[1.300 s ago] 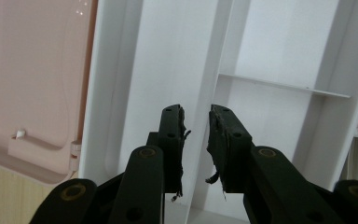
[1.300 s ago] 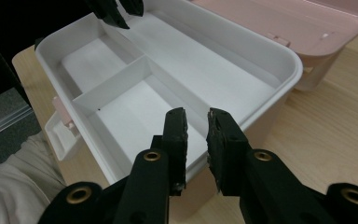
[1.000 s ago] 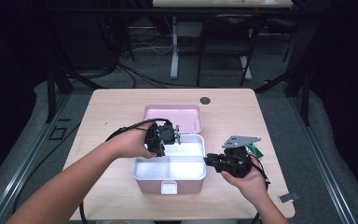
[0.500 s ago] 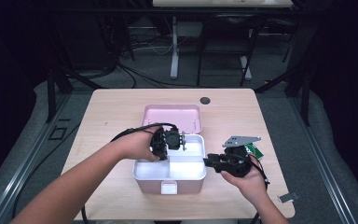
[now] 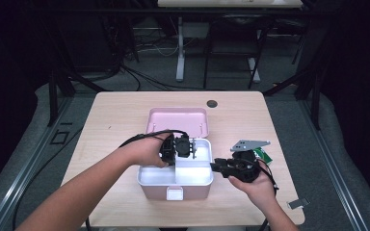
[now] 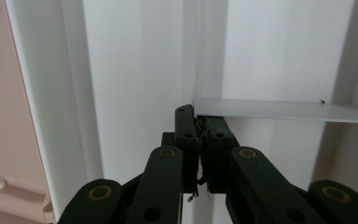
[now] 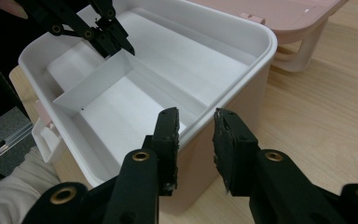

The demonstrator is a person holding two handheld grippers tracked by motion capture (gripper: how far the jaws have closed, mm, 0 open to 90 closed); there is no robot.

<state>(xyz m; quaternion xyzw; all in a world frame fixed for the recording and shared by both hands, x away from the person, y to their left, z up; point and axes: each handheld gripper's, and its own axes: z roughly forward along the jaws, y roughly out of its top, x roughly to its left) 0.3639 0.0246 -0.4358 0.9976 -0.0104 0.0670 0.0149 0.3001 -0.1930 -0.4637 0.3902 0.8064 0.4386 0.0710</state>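
My left gripper [image 6: 199,122] has its jaws pressed together on the near end of the white divider [image 6: 279,110], the thin wall that runs off toward three o'clock in the left gripper view. A tiny sliver of something dark sits between the pads; I cannot tell what it is. All around the jaws is the white inside of the box [image 6: 135,70], with its pink outer side at nine o'clock.

In the right gripper view, my right gripper [image 7: 196,119] has its jaws apart, one on each side of the box's [image 7: 242,56] white rim: the left one inside the wall, the right one outside against the pink side. I cannot tell whether either pad touches it. From here my left gripper [image 7: 116,43] shows at eleven o'clock, its tips closed on the corner of the divider [image 7: 98,84], which crosses the tray and splits it into compartments. The open pink lid [image 7: 284,18] lies at one o'clock on the wooden table [image 7: 335,112].

From the high view, the box [image 5: 149,179] sits at the table's [image 5: 115,115] centre, the lid [image 5: 177,119] lying open at its twelve o'clock. My left gripper [image 5: 193,150] reaches in from nine o'clock, my right gripper [image 5: 214,167] meets the box's three o'clock edge, and something green [image 5: 261,155] lies just beyond my right hand [image 5: 253,185].
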